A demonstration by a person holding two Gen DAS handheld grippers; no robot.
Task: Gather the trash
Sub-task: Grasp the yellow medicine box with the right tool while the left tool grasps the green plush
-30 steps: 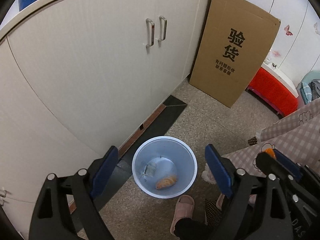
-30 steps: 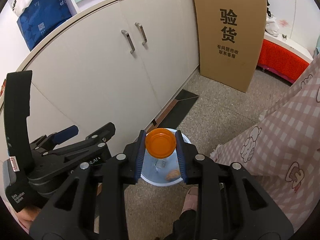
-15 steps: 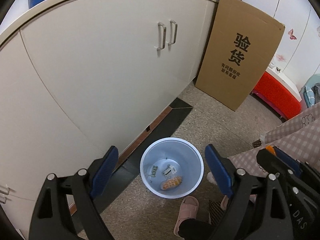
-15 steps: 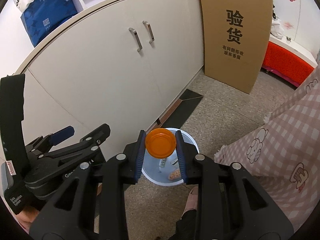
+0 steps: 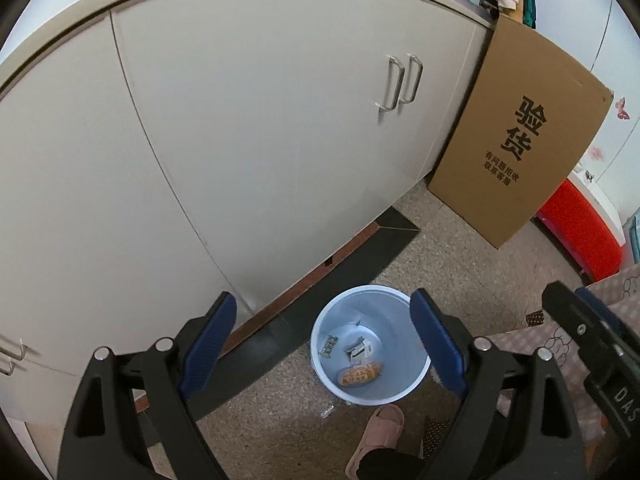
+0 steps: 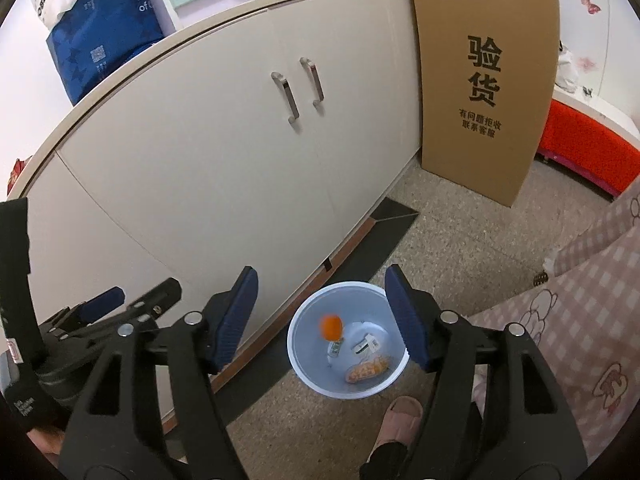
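Note:
A pale blue trash bin [image 6: 298, 354] stands on the speckled floor beside the cabinet; it also shows in the left wrist view [image 5: 320, 364]. Inside lie an orange snack wrapper [image 6: 366, 370] and small paper scraps [image 6: 366, 345]. A blurred orange round piece [image 6: 331, 327] is in the air inside the bin's mouth. My right gripper [image 6: 322, 318] is open and empty above the bin. My left gripper [image 5: 322, 338] is open and empty, also above the bin; it shows at the left of the right wrist view [image 6: 132, 312].
Beige cabinet doors with metal handles [image 6: 298, 90] run along the left. A large cardboard box [image 6: 486, 80] leans at the cabinet's end. A red bench [image 6: 588, 152] is behind it. A pink checked cloth [image 6: 580, 320] hangs at the right. A pink slipper [image 6: 398, 416] is beside the bin.
My right gripper opened and let go of the orange round piece, which now drops into the bin. Both grippers rose and drew back, so the bin looks smaller and farther.

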